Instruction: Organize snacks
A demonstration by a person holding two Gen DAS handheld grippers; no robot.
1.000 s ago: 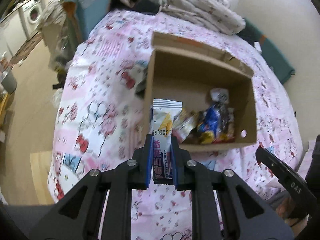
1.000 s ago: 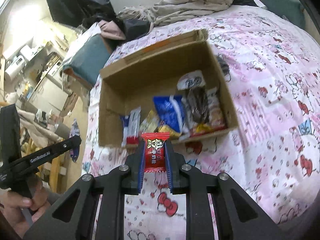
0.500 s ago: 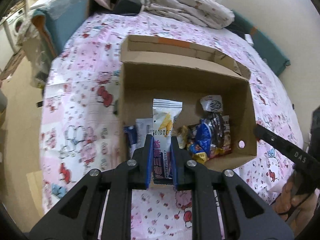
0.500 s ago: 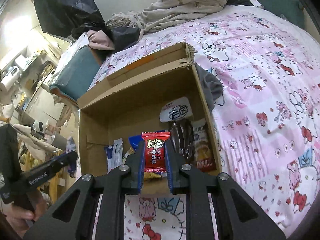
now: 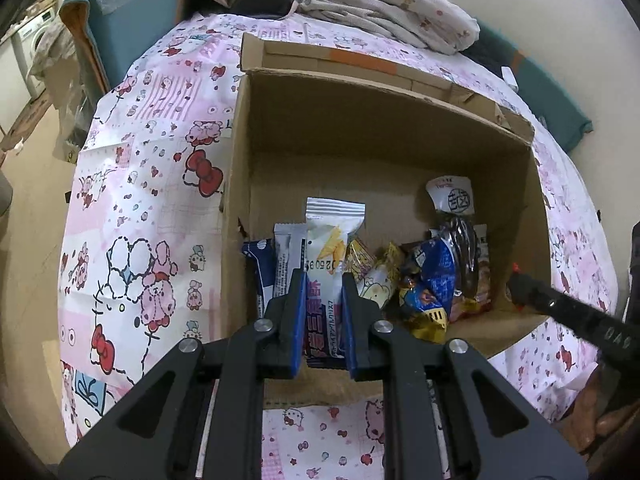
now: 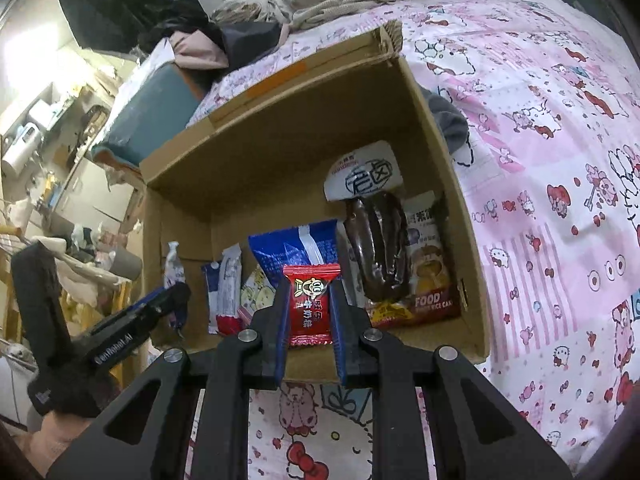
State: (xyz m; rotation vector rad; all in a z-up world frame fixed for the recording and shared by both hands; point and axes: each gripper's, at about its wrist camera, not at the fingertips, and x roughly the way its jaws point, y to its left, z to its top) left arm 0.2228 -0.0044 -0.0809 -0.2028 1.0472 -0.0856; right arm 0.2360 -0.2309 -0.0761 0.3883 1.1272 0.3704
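Both snacks have dropped closer over the open brown cardboard box point(image 5: 384, 148) on the pink cartoon-print bed point(image 5: 152, 184), left gripper point(image 5: 323, 312) clamping a tall white-and-blue snack packet point(image 5: 332, 248), right gripper point(image 6: 310, 316) clamping a small red candy wrapper point(image 6: 311, 300), other packets piled inside, rumpled beige blanket point(image 5: 380, 4) behind.

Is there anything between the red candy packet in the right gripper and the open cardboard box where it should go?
Nothing visible blocks it. The red candy packet is above the box's near edge; the top is open.
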